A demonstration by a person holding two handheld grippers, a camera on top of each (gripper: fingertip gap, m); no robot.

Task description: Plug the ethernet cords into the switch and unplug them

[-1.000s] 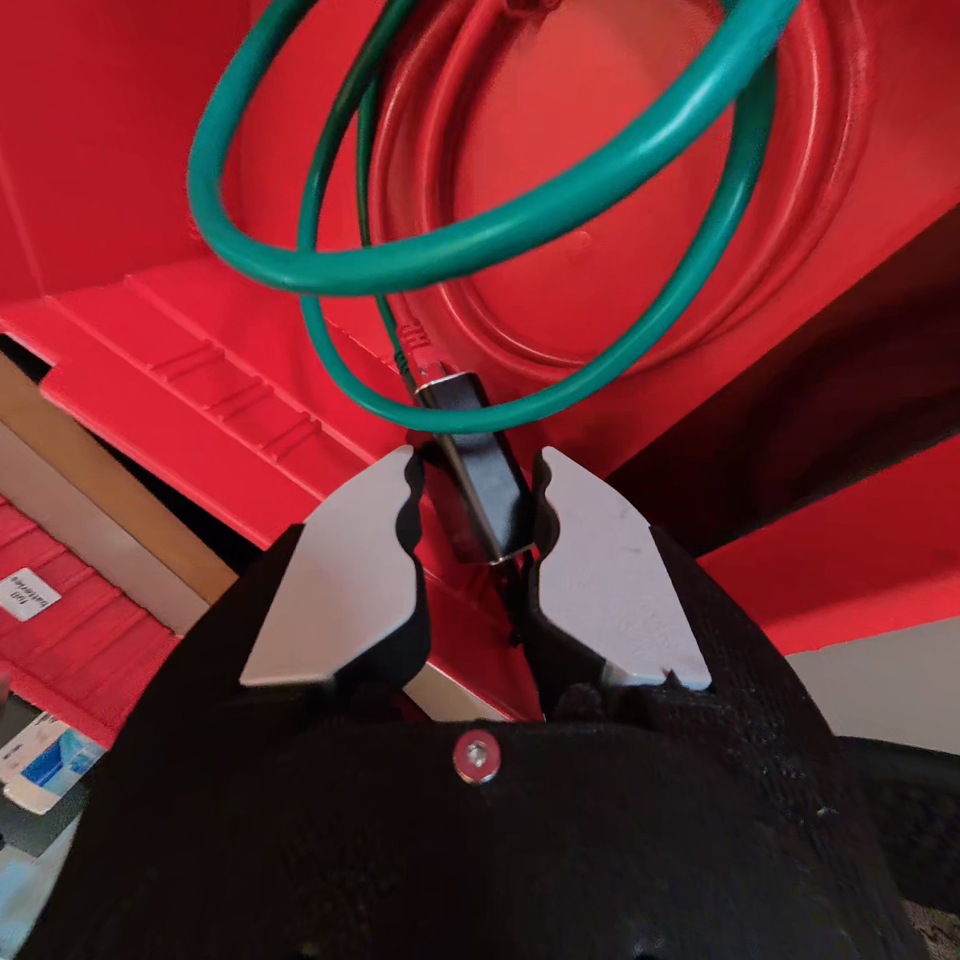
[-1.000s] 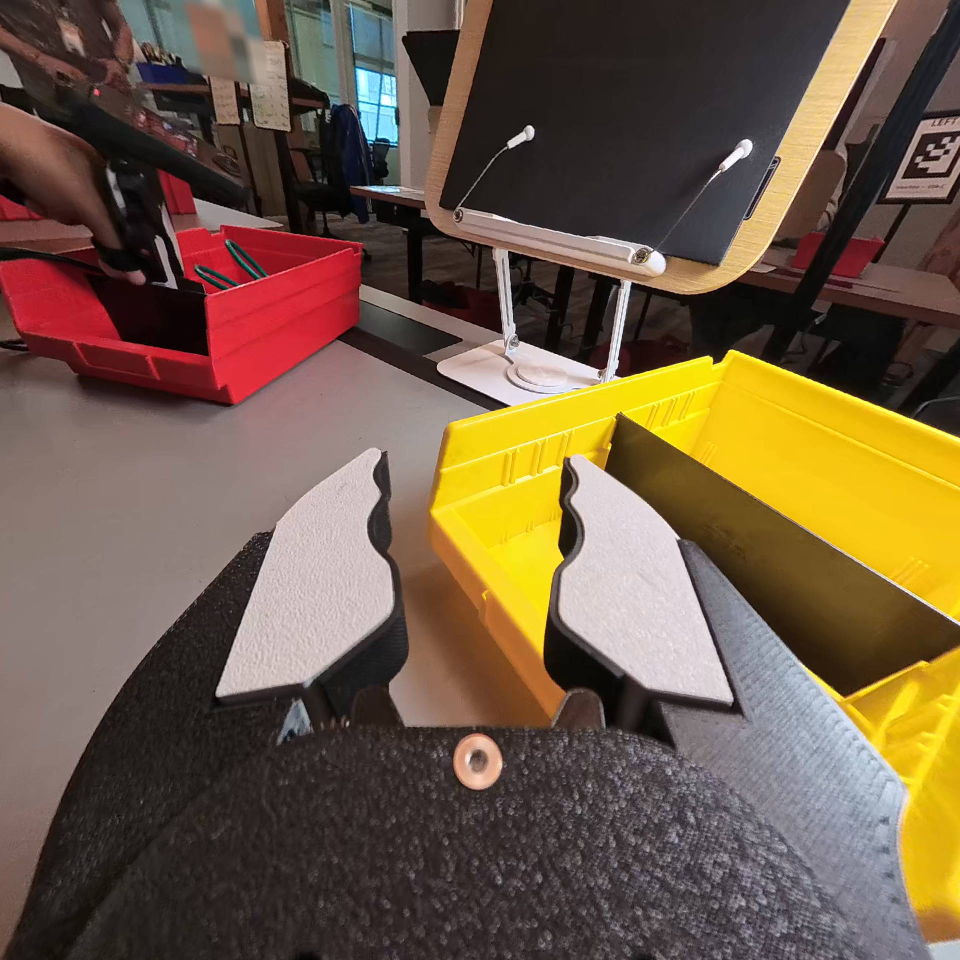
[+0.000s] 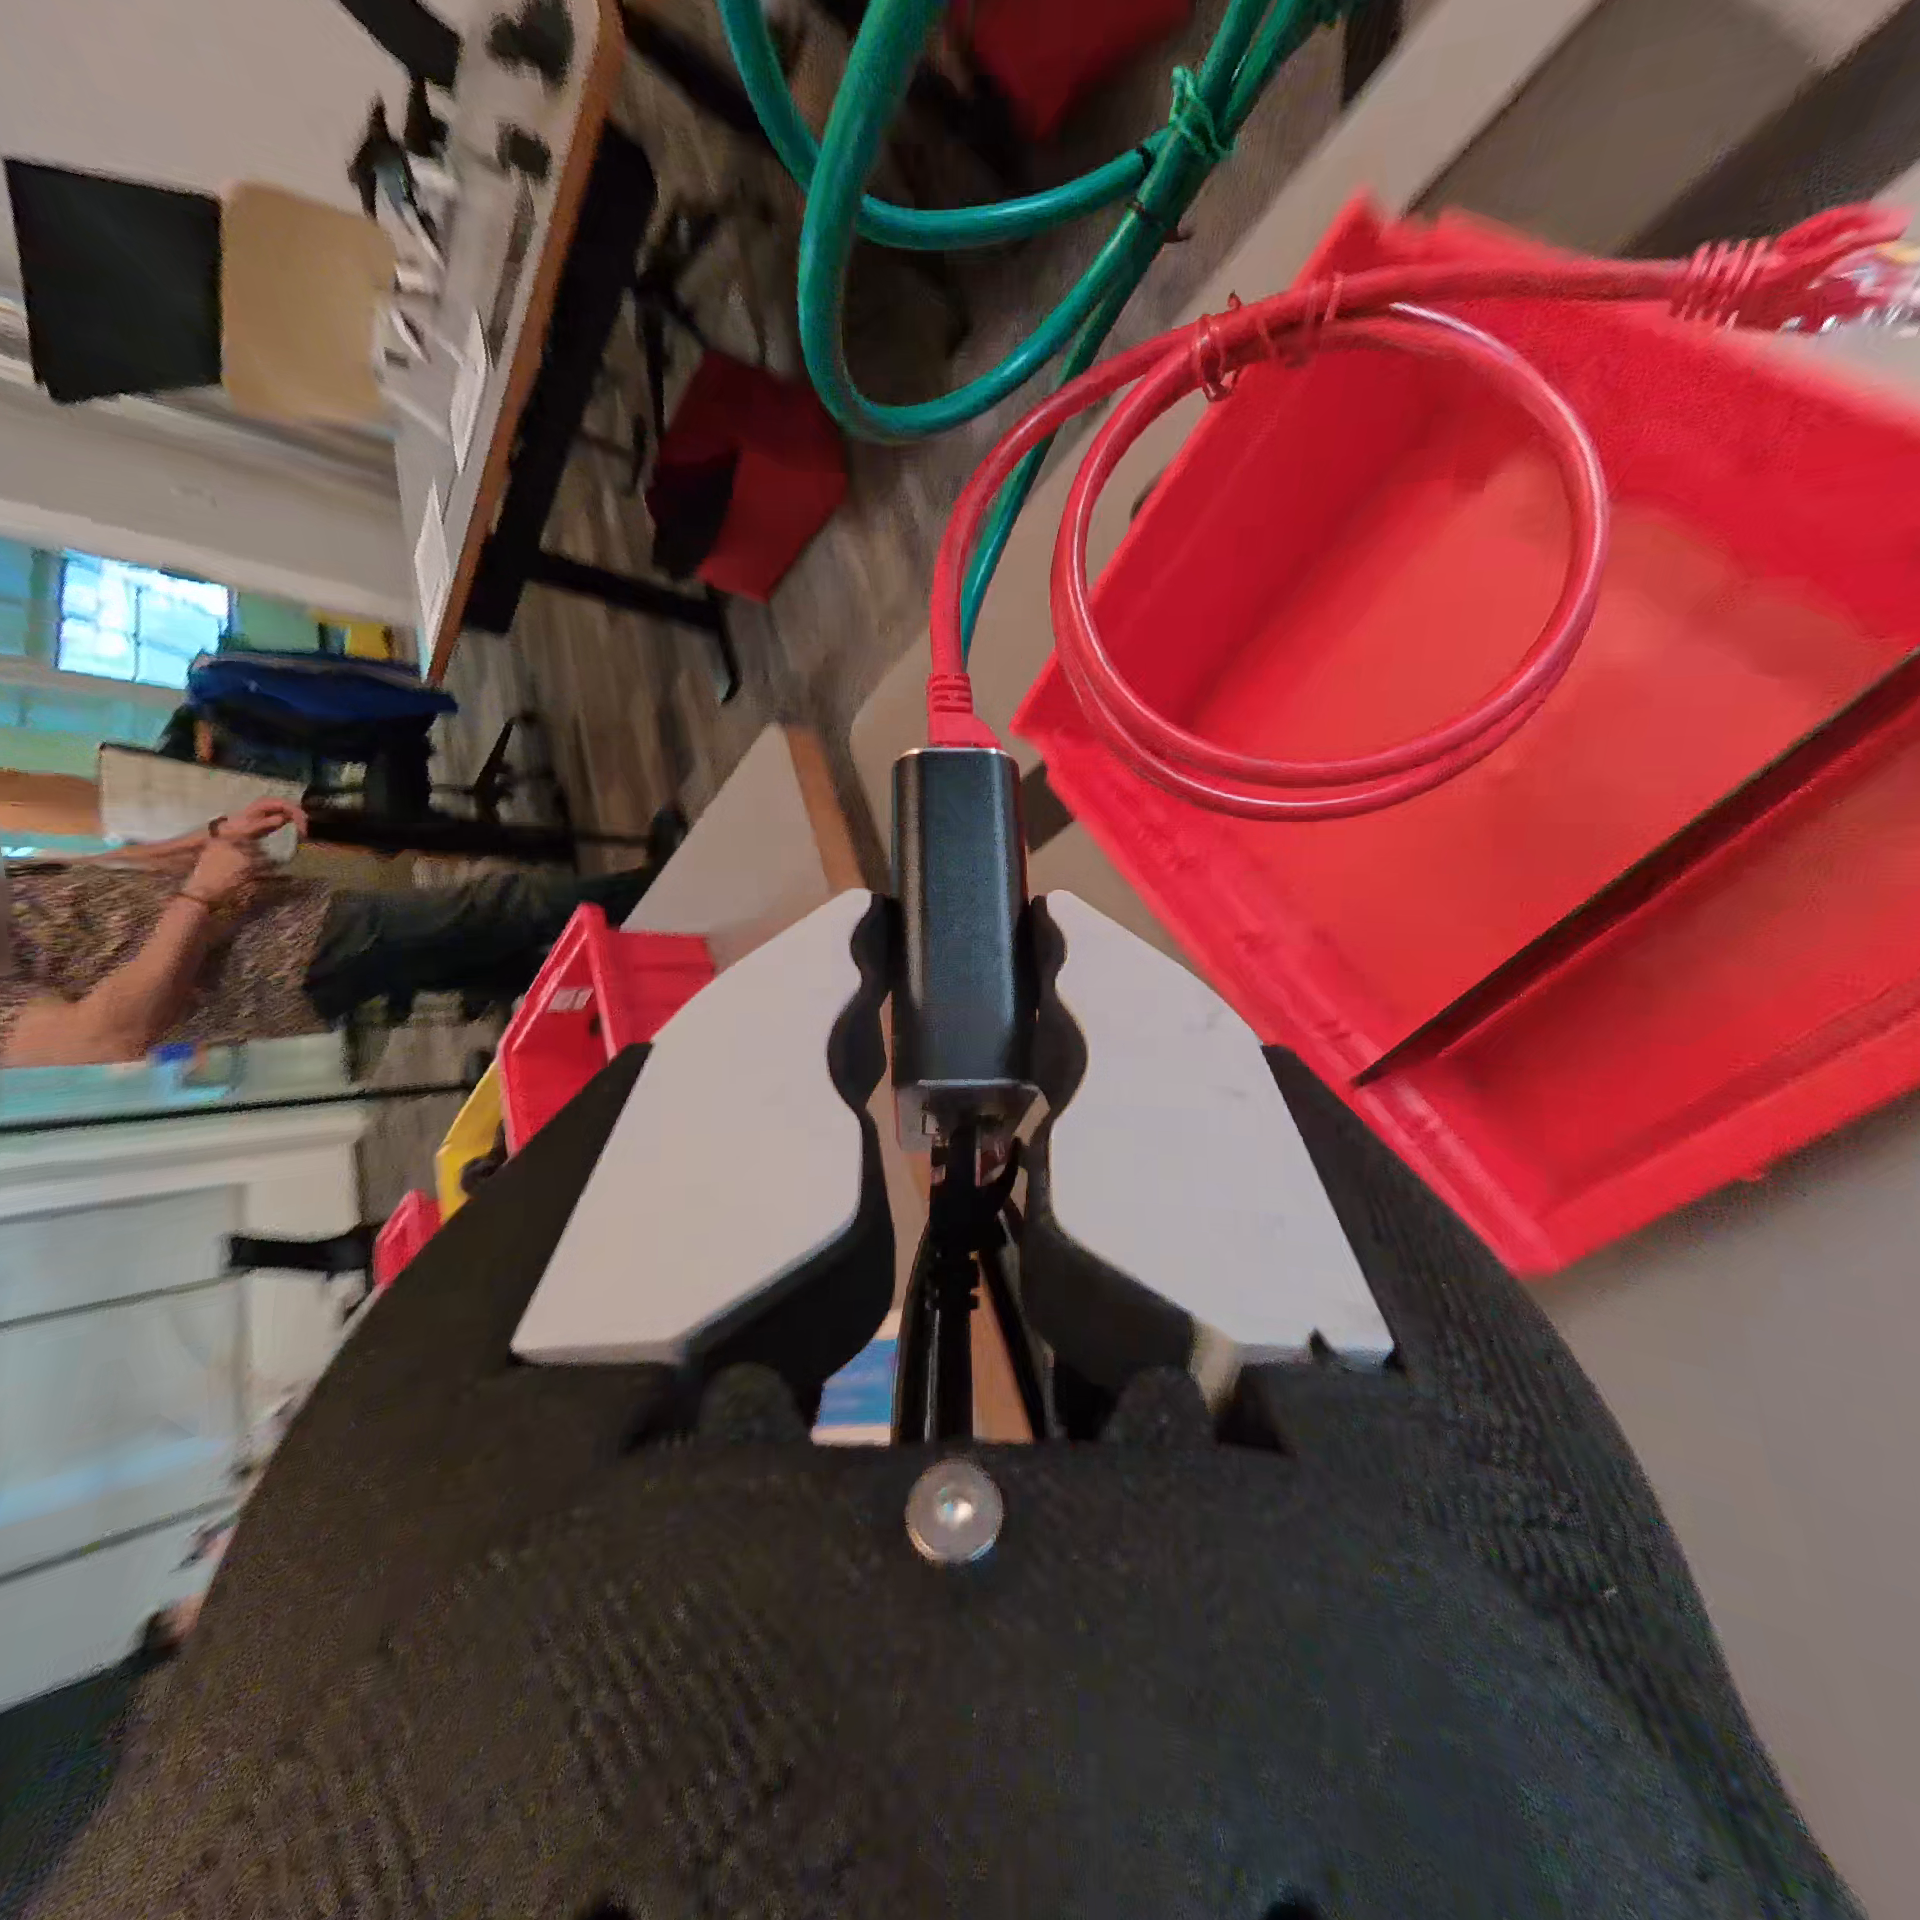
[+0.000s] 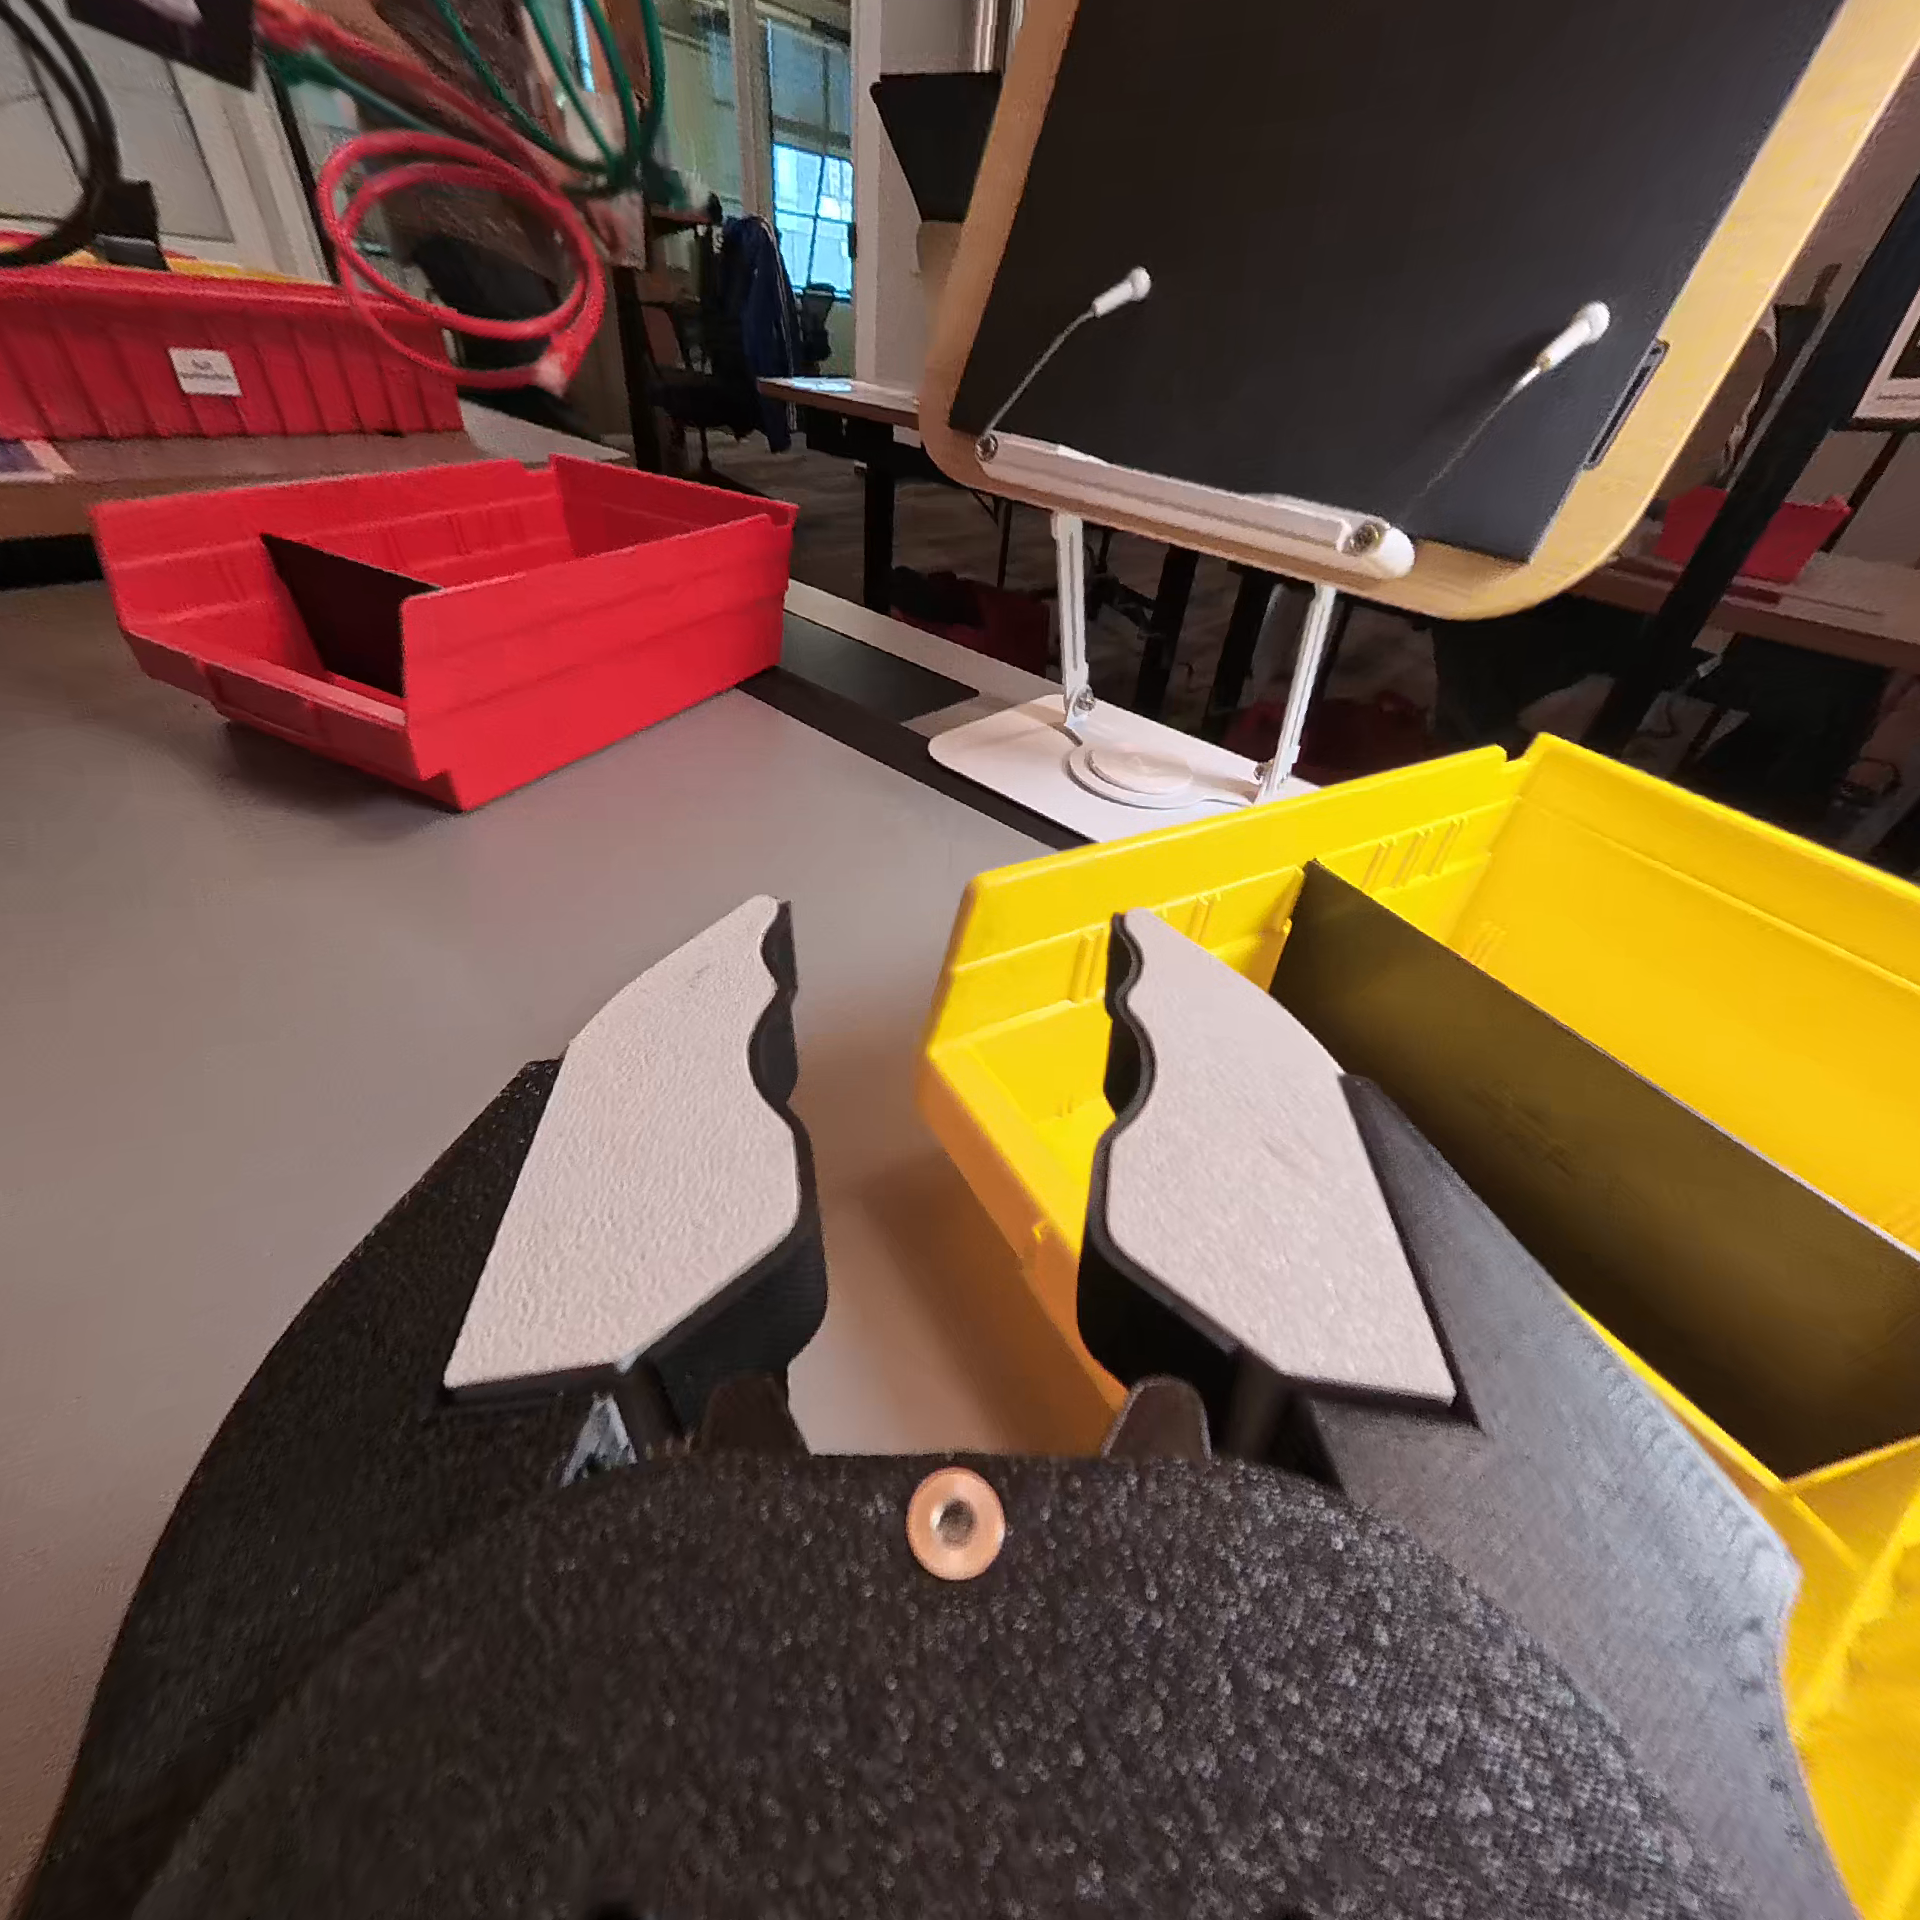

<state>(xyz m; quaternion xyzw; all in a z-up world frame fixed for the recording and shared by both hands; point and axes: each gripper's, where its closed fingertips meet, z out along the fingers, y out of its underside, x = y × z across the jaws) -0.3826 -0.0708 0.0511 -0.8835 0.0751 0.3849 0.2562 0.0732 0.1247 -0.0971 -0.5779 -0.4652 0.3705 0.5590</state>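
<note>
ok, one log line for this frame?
left gripper: shut on black switch | red cord, green cord: plugged, hanging | red bin: below | right gripper: open, idle by yellow bin

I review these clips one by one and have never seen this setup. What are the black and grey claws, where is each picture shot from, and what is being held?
Each claw is a handheld two-finger gripper with its own camera looking along the fingers. The left gripper is shut on a small black switch, lifted clear of the red bin; a red cord is plugged into it, and a green cord hangs alongside it. The right gripper is open and empty, low over the grey table by a yellow bin. Behind stands a board on a white stand.
</note>
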